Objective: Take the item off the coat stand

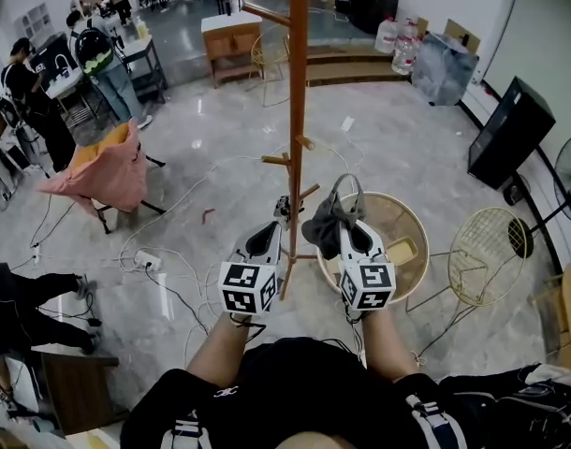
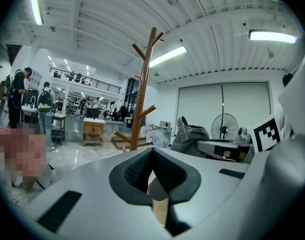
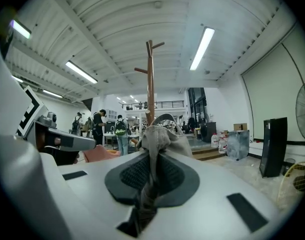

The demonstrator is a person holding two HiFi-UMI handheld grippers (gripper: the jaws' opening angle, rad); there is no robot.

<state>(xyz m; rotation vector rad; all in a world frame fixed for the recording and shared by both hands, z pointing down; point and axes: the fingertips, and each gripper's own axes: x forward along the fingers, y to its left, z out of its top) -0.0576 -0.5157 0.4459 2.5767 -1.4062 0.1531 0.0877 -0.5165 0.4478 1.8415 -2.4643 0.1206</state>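
The wooden coat stand (image 1: 297, 110) rises straight ahead of me, with short pegs low on its pole. My right gripper (image 1: 344, 230) is shut on a grey fabric bag (image 1: 325, 217), whose cloth is pinched between the pads. The bag's strap loop (image 1: 349, 181) stands up just right of the pole; I cannot tell whether it touches a peg. In the right gripper view the bag (image 3: 160, 139) bunches over the right gripper (image 3: 151, 174), in front of the stand (image 3: 150, 79). My left gripper (image 1: 282, 211) is shut and holds nothing, close to the pole's left side. The left gripper view shows the left gripper (image 2: 155, 176), the stand (image 2: 141, 99) and the bag (image 2: 190, 134).
A round wicker basket (image 1: 398, 215) sits on the floor under my right gripper. A wire chair (image 1: 487, 241) stands to its right. A chair draped in pink cloth (image 1: 108, 171) and loose cables (image 1: 173, 251) lie to the left. A black speaker (image 1: 510, 129) is far right; people stand back left.
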